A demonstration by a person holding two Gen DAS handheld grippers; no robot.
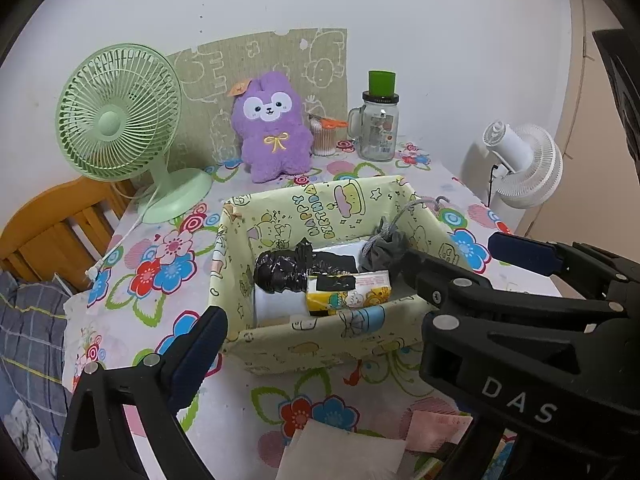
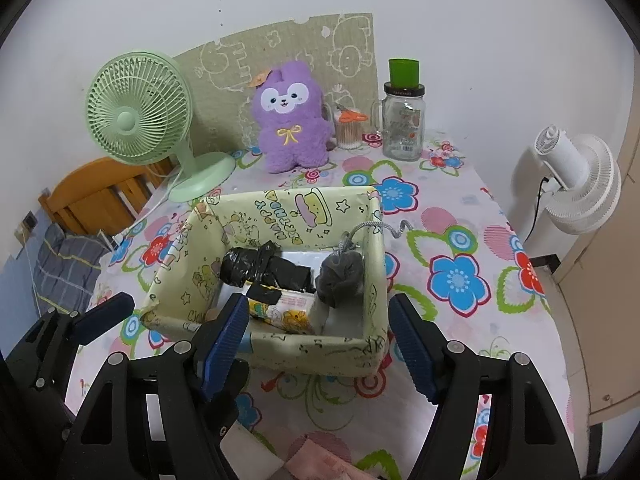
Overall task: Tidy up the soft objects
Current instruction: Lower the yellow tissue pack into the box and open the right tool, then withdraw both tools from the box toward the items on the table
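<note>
Hovering open and empty, right tongs (image 2: 320, 348) and left tongs (image 1: 360, 300), before pale yellow cartoon-printed box (image 2: 280, 354) holding grey mesh pouf (image 2: 340, 276).

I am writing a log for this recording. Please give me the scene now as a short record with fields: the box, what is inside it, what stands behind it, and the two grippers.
box: yellow patterned box on the flowered tablecloth
inside box: black plastic bundle, yellow tissue pack, grey mesh pouf
behind box: purple plush, green fan, glass jar
left gripper: open, holds nothing
right gripper: open, empty, in front of the box
near edge: pink cloth, not yet in the box
</note>
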